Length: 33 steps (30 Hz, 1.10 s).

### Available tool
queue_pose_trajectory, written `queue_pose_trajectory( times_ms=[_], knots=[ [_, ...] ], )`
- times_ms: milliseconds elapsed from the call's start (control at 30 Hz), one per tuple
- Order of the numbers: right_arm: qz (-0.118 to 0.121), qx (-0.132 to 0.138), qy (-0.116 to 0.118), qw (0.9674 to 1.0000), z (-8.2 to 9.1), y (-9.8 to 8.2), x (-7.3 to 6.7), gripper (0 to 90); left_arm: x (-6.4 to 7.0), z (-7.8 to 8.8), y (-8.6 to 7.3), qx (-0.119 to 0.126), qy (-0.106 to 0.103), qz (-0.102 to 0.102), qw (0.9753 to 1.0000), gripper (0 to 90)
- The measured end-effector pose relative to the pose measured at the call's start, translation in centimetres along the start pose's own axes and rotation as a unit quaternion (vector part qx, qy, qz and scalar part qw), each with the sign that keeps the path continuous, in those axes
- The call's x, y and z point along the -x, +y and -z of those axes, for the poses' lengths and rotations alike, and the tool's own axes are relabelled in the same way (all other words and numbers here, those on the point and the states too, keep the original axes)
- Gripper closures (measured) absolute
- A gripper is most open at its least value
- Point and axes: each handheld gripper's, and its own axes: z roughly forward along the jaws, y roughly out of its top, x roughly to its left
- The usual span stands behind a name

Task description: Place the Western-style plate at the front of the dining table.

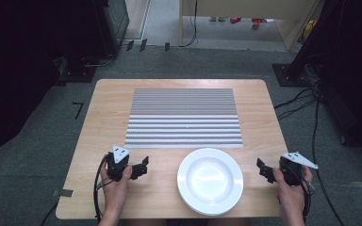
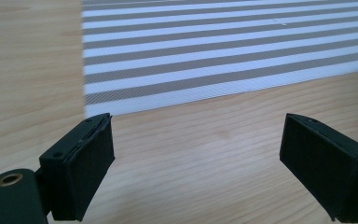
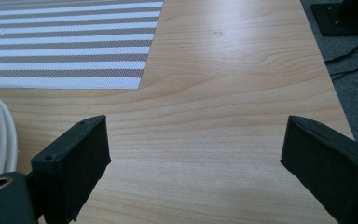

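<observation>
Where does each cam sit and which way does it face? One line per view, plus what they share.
High view: above the person's side, looking forward and down on the table; forearms, left gripper and right gripper show.
Left gripper view: rides the left gripper, low over the wood, facing the striped placemat; its own fingers spread wide.
Right gripper view: rides the right gripper, facing the table's far right edge; fingers spread, stacked white plates at left.
Shared: the placemat appears in all three.
</observation>
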Motion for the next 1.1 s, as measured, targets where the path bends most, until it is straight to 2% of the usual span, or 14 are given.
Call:
queue_pose_trajectory(
  times_ms=[67, 233, 367, 600, 967, 1100],
  knots=[
    [-0.009, -0.009, 0.002, 0.9999, -0.3, -0.4, 0.1, 7.7, 0.6, -0.4, -0.1, -0.006, -0.016, -0.001, 0.9999, 9.9],
    [-0.023, -0.007, 0.015, 0.9996, -0.2, -0.8, -0.1, 7.7, 2.3, -1.0, -0.3, -0.010, -0.028, -0.007, 0.9995, 9.9],
    [-0.014, -0.002, 0.028, 0.9995, 0.3, -0.8, -1.3, 7.7, 3.4, -0.9, -0.2, -0.009, -0.053, 0.005, 0.9986, 9.9],
    [-0.010, 0.003, 0.043, 0.9990, 0.7, -0.8, -2.3, 7.7, 4.7, -0.7, -0.2, -0.011, -0.080, 0.012, 0.9967, 10.0],
    [0.013, -0.004, 0.075, 0.9971, 0.6, -1.1, -4.5, 7.7, 6.2, -0.3, -0.2, -0.002, -0.106, 0.011, 0.9943, 10.0],
    [0.019, -0.007, 0.084, 0.9963, 0.5, -1.3, -5.1, 7.7, 6.9, -0.2, -0.3, -0.001, -0.115, 0.003, 0.9933, 10.0]
  ],
)
